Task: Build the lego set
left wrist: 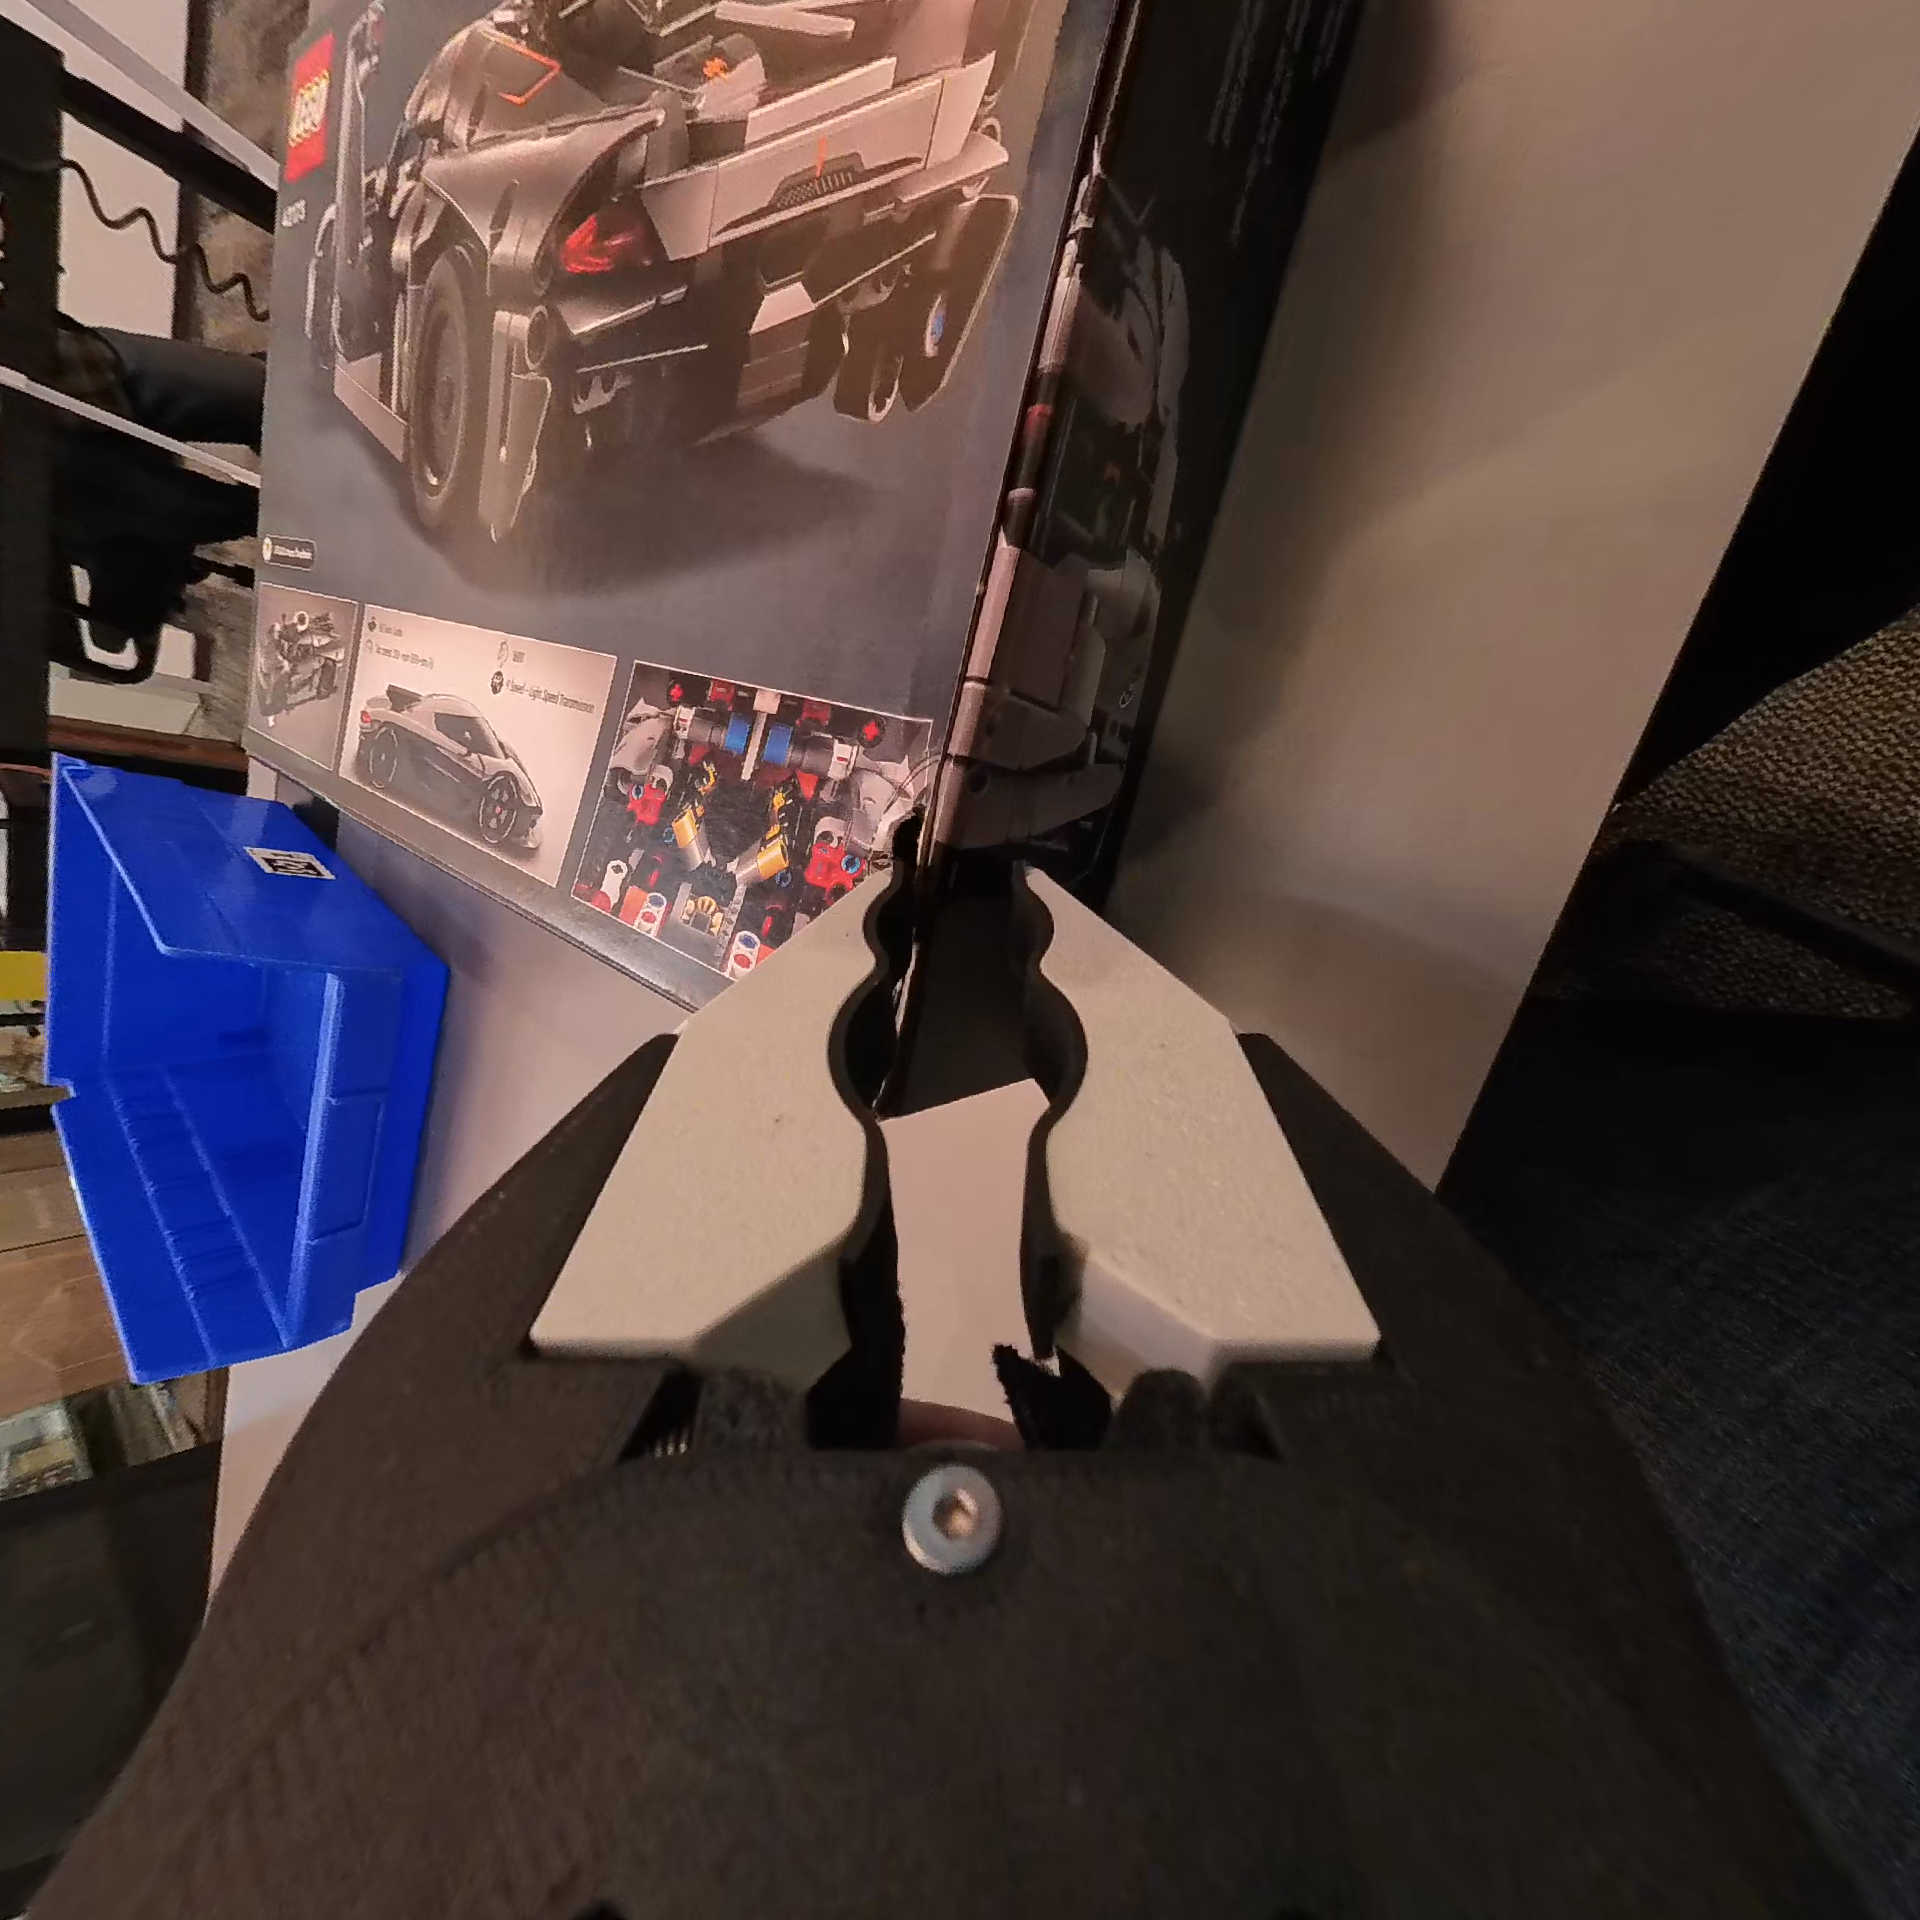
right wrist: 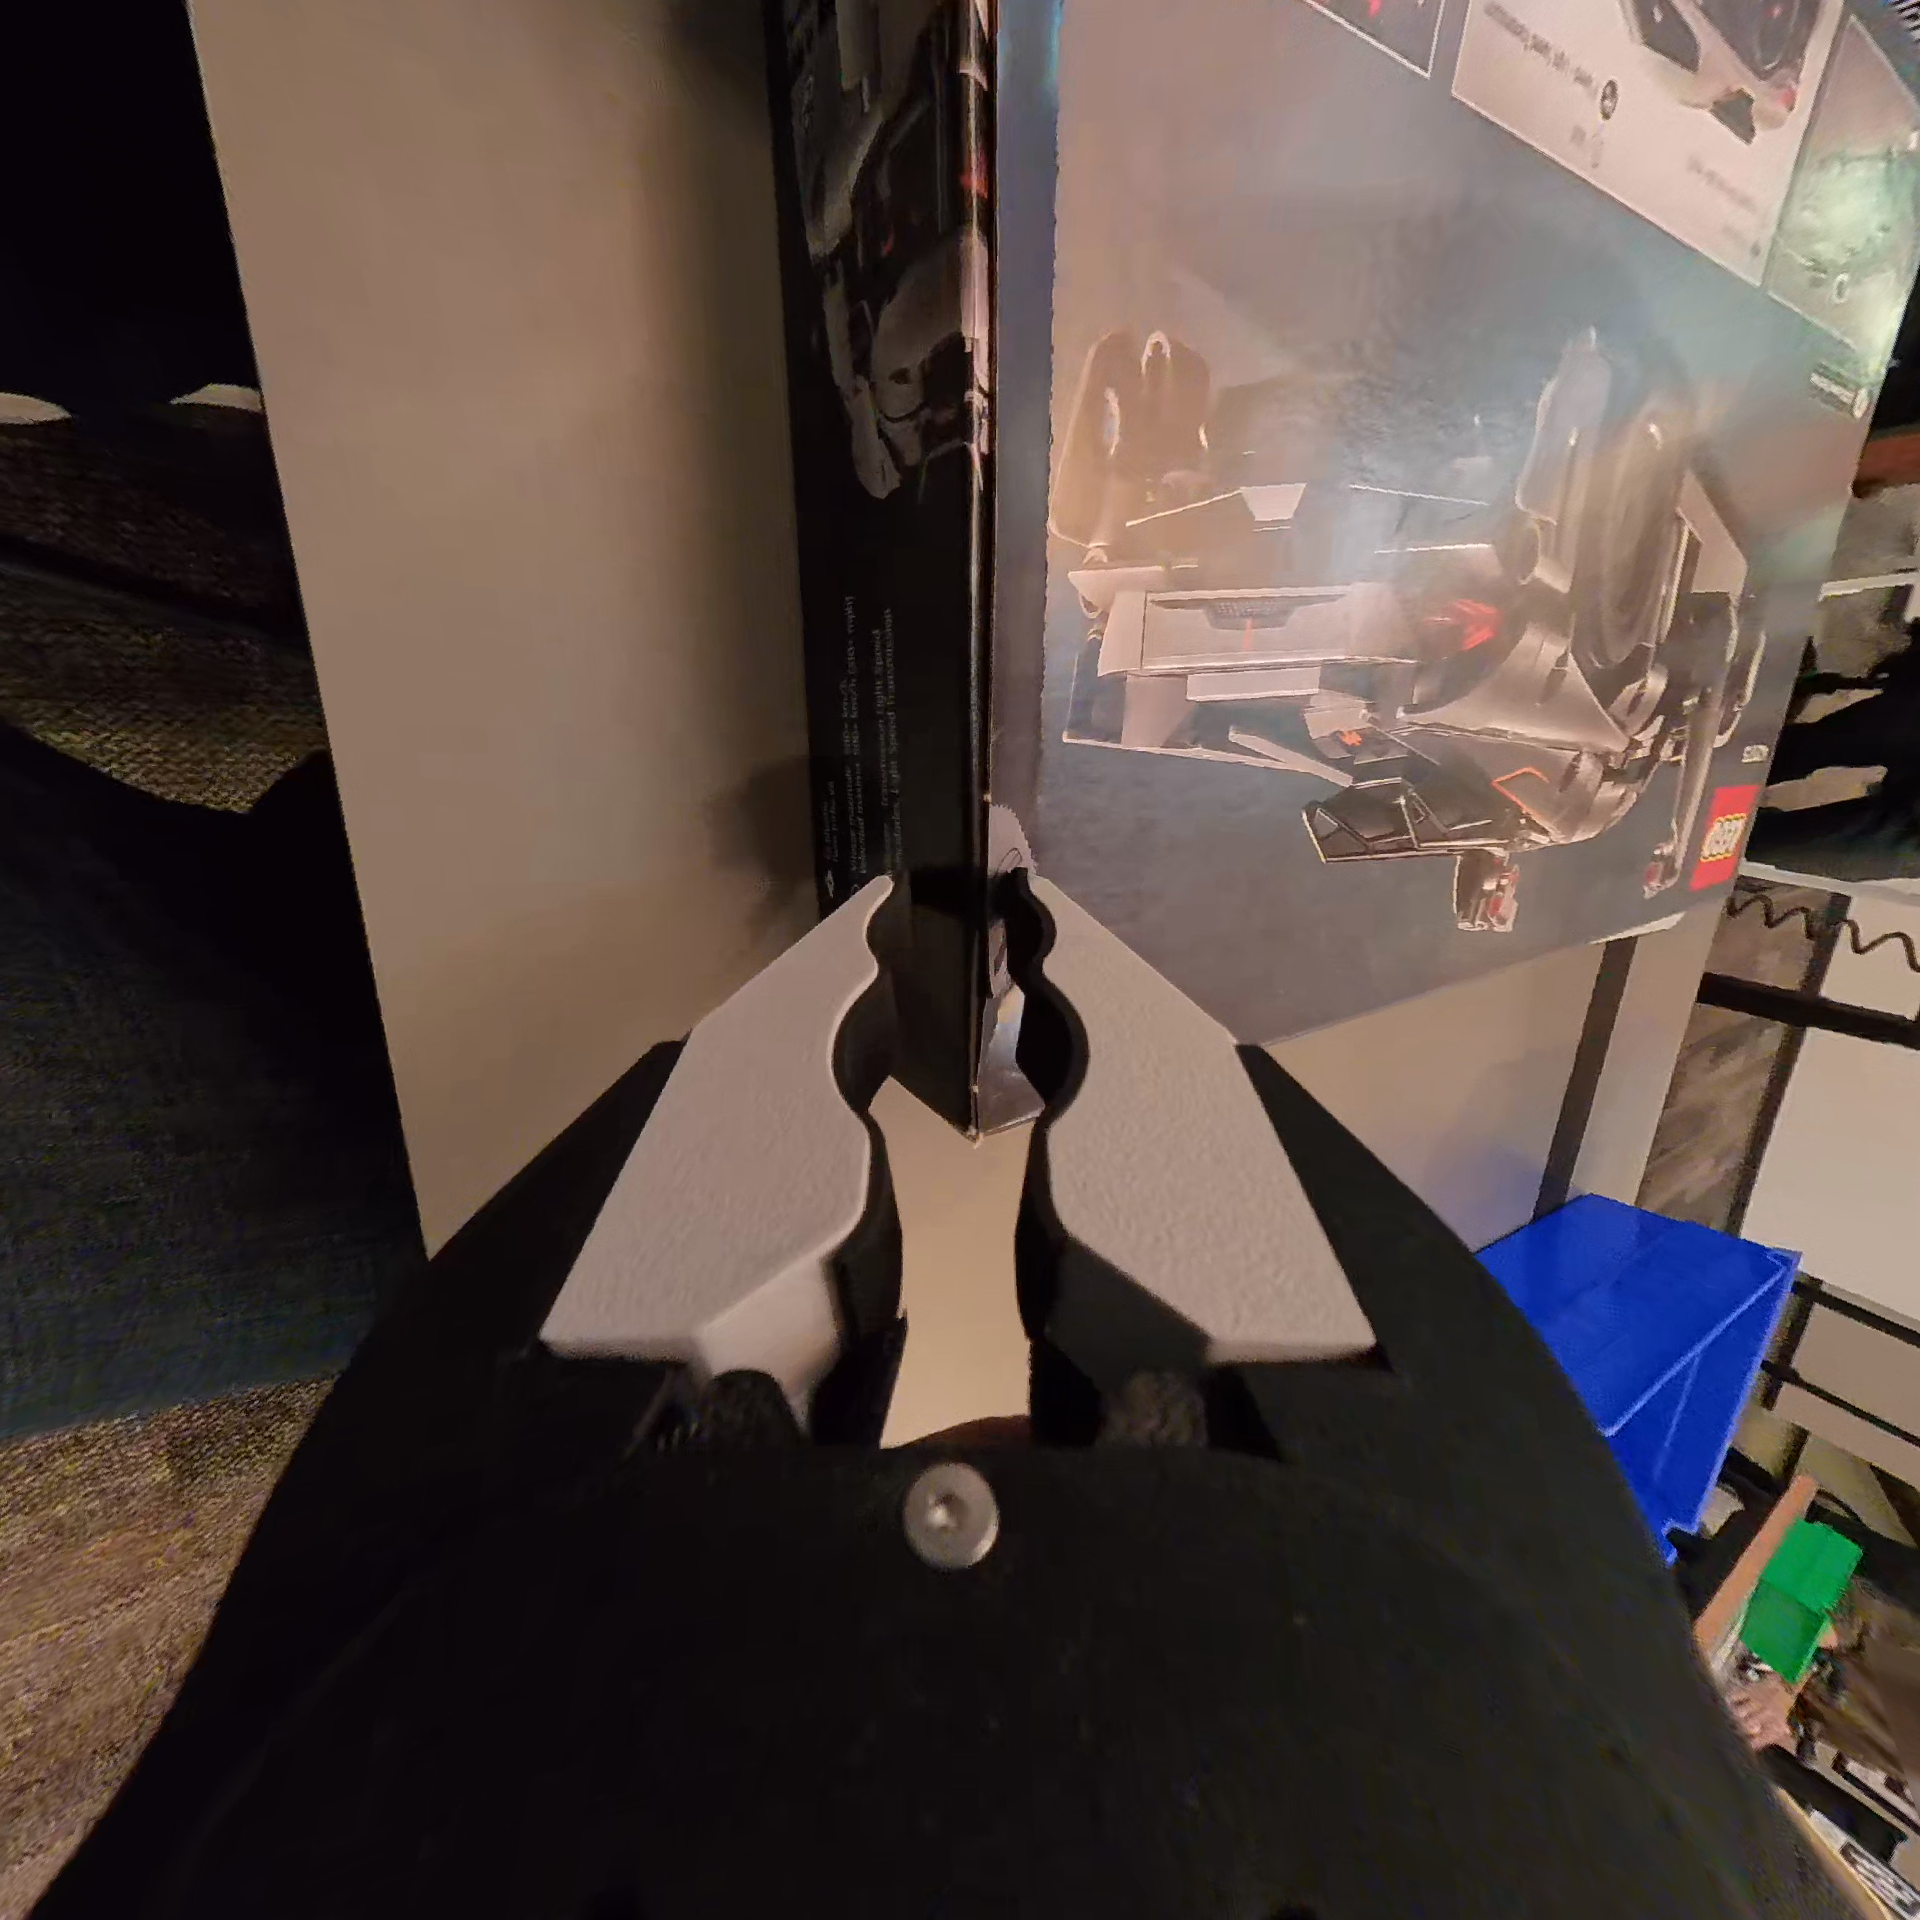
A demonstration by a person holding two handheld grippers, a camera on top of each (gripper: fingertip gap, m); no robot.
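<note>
The lego box, a large flat carton with a grey sports car printed on it, is held between my two grippers over the white table. My left gripper is closed on one corner of the box, its grey fingers either side of the edge where the printed face meets the black side panel. My right gripper is closed the same way on another corner of the box, with the corner tip between its fingers. No loose bricks are in view.
A blue plastic bin stands beside the box and also shows in the right wrist view. A green object lies beyond it. Black shelving with a coiled cable stands behind. Dark carpet borders the table edge. My right fingertips sit around 15 centimeters from my left ones.
</note>
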